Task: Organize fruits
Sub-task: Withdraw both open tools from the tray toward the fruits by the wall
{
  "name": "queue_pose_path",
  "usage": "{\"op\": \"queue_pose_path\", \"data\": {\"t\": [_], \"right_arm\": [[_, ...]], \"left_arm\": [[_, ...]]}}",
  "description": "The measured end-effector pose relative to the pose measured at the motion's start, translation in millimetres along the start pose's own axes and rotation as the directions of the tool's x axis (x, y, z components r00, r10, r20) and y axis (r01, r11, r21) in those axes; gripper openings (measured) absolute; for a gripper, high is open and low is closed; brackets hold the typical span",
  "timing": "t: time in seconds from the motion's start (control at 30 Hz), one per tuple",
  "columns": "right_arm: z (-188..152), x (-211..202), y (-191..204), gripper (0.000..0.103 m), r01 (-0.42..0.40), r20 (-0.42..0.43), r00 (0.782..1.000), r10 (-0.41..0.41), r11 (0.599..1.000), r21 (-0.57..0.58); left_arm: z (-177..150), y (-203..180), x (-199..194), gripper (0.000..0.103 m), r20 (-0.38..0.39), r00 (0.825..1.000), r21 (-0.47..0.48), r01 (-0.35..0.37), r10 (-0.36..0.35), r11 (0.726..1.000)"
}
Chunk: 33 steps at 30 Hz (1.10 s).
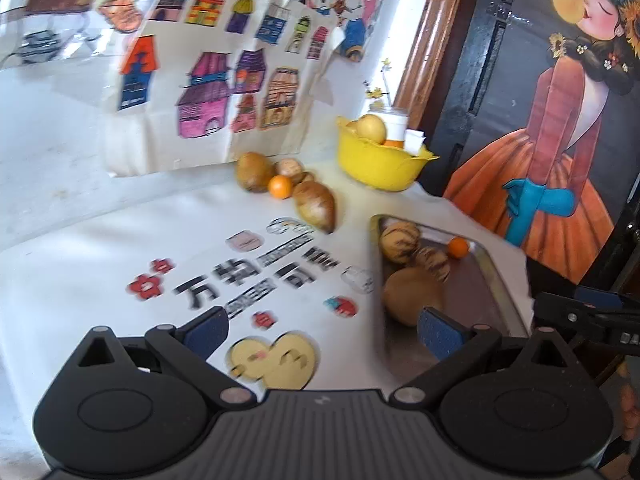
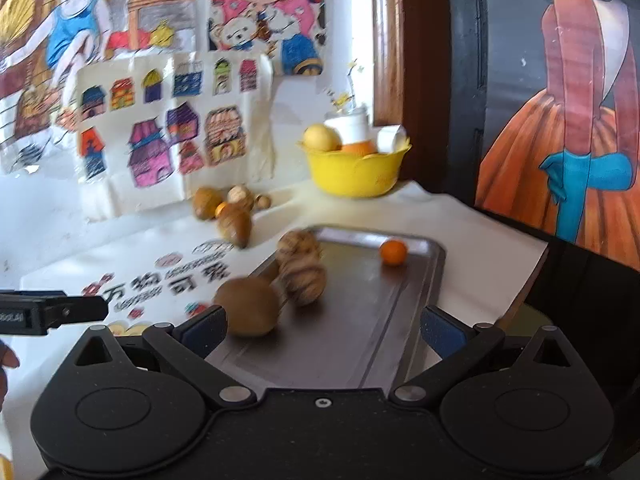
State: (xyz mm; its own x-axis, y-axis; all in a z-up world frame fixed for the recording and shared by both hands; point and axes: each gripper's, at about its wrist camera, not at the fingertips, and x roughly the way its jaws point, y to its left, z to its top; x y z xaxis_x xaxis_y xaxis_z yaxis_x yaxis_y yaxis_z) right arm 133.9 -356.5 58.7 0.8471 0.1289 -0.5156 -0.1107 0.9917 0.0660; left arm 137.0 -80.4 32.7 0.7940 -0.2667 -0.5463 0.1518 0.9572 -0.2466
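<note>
Left gripper [image 1: 324,330] and right gripper [image 2: 324,326] gape, empty; brown round fruit [image 2: 248,306] lies on near grey metal tray [image 2: 400,300].

My left gripper [image 1: 322,330], black-framed with blue pads, has its jaws spread wide with nothing between them, pointing forward and somewhat downward. My right gripper [image 2: 322,330], built the same, is likewise wide open and empty. A bit of my hand [image 2: 7,364] shows at the frame's left edge.
</note>
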Motion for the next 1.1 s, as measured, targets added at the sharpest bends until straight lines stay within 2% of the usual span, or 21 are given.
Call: {"op": "queue_pose_path", "data": {"t": [0.2,0.43,0.73,0.93,1.1], "right_arm": [[-23,-12,23,0.102,-0.043,-0.064,0.997,0.043,0.999,0.001],[-43,-15,54,0.102,-0.114,-0.121,0.986,0.111,0.993,-0.023],[-56,0,88,0.102,-0.216,-0.181,0.963,0.201,0.974,-0.069],[-59,17,103,0.102,-0.289,-0.221,0.939,0.264,0.953,-0.088],[-54,25,109,0.102,-0.33,-0.229,0.927,0.296,0.935,-0.127]], "left_arm": [[-22,22,-21,0.103,-0.014,0.999,-0.052,-0.05,0.049,0.997],[-35,45,-38,0.103,-0.01,0.995,-0.065,-0.101,0.1,0.993],[-32,70,-44,0.103,-0.008,0.986,-0.094,-0.167,0.167,0.981],[-29,81,-41,0.103,-0.008,0.983,-0.115,-0.182,0.182,0.977],[-22,84,-36,0.103,-0.013,0.982,-0.109,-0.187,0.186,0.976]]}}
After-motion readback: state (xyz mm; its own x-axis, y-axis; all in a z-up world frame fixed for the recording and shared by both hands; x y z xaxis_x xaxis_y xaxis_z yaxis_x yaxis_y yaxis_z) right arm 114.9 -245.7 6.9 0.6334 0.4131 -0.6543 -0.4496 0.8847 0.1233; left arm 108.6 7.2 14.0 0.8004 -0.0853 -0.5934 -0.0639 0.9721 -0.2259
